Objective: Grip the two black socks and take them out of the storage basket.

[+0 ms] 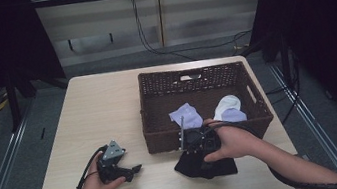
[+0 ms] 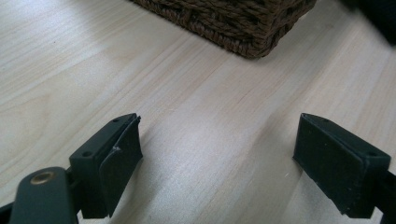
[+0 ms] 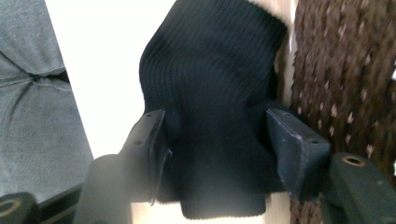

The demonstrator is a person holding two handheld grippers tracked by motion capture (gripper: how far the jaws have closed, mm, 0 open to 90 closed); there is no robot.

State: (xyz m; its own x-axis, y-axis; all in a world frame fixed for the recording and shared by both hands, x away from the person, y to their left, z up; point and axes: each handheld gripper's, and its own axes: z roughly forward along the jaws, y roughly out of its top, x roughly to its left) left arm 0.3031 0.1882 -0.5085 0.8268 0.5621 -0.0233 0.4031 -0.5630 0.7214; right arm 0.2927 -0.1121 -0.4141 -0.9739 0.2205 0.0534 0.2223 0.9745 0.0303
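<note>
- Now the right gripper sits at the near edge of the table, just in front of the basket's near wall, held in the person's right hand.
- Its jaws stand partly apart, on either side of a black sock; in the right gripper view the ribbed cloth fills the gap between the two pads and bulges up beyond them, and whether the pads press on it I cannot tell.
- In the high view the sock lies on the table under that gripper, a dark heap spreading toward the near edge, close against the basket.
- The basket is brown wicker, rectangular, standing on the right half of the table, with a handle slot in its far wall.
- Inside it lie a pale lilac sock toward the left and a white sock toward the right, both near the front wall.
- The left gripper rests low over the table at the near left, held in the left hand, well apart from the sock.
- Its jaws are wide apart with bare wood between them, as the left gripper view shows; a corner of the basket lies farther off.
- Grey cloth shows at the left of the right gripper view, beyond the table edge.
</note>
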